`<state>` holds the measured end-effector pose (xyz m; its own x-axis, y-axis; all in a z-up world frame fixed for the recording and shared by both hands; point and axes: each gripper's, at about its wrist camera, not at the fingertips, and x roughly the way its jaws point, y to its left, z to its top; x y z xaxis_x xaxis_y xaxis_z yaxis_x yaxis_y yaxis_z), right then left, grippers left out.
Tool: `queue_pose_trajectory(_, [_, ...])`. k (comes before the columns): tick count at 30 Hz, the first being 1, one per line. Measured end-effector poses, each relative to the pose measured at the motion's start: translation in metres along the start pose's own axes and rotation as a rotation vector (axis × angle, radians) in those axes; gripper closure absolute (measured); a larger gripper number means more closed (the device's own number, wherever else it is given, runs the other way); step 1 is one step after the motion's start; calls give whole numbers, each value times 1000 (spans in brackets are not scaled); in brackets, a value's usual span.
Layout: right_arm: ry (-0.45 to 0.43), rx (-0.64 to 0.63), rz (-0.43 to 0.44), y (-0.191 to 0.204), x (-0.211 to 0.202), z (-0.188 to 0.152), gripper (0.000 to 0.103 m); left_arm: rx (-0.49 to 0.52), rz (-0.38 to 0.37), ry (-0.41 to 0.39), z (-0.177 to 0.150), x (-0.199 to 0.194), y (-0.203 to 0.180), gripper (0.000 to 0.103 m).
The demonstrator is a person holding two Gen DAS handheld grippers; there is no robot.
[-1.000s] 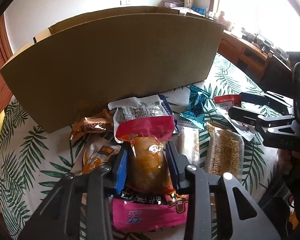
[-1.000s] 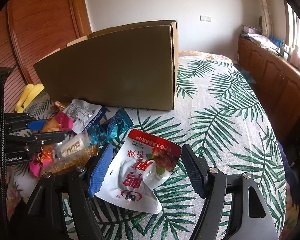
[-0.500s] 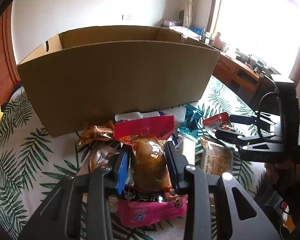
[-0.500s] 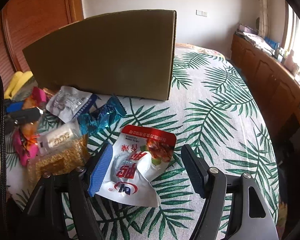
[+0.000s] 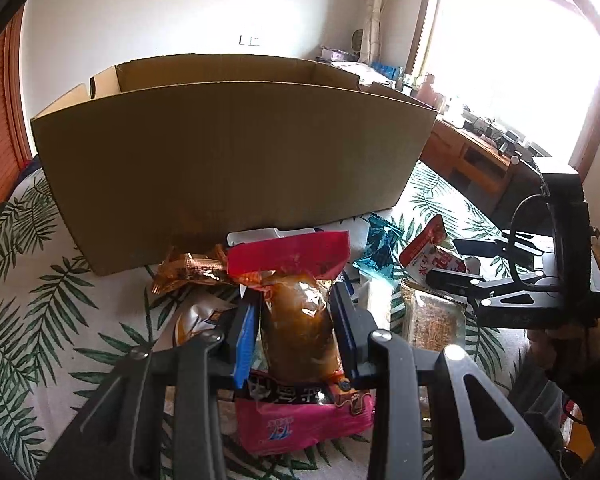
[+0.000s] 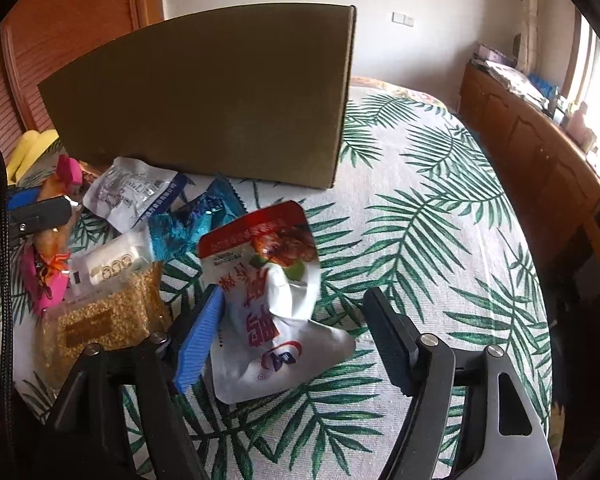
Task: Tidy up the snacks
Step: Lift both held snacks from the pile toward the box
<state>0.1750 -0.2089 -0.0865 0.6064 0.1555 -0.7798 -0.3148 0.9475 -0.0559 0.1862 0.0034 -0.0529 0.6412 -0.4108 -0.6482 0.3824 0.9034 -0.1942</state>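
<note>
Your left gripper [image 5: 296, 324] pinched the pink-topped clear pouch of brown meat [image 5: 298, 320], its long axis pointing at twelve o'clock toward the open brown cardboard box [image 5: 228, 160]. Your right gripper [image 6: 296, 340] was spread around the white-and-red foil pouch [image 6: 268, 300].

Pink snack pouch [image 5: 300, 412] under left gripper's fingers: large white Chinese characters on dark band, partly hidden, not legible; small blue logo print on pink lower edge, unreadable.

Red-and-white pouch [image 6: 272, 300]: big red Chinese characters down white front, crumpled, not made out with certainty; row of white small print across red top band, too fine to read; round red-blue logo near bottom.

White bar wrapper [image 6: 108, 266]: row of gold rings.

Silver-white packet [image 6: 130, 192]: dense grey print, illegible.
</note>
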Motion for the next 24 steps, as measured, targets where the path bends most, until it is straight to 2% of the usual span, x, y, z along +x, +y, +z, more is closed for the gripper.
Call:
queue_pose_trajectory(2, [0, -14, 14, 3, 0, 1, 46, 0, -3, 0, 0, 0, 2, 70])
queue_pose_trajectory(4, [1, -34, 34, 6, -2, 1, 54, 0, -6, -2, 1, -1, 2, 70])
queue_pose_trajectory(9, [16, -28, 76, 3, -3, 3, 61, -3, -5, -2, 0, -1, 4, 70])
queue_pose_trajectory(11, [4, -15, 90, -1, -5, 4, 72, -4, -2, -2, 1, -1, 3, 70])
queue_pose_trajectory(19, [-34, -3, 95, 0, -19, 3, 75, -2, 1, -11, 3, -4, -2, 70])
queue_pose_trajectory(24, [-77, -4, 100, 3, -32, 4, 82, -3, 3, -17, 3, -6, -2, 70])
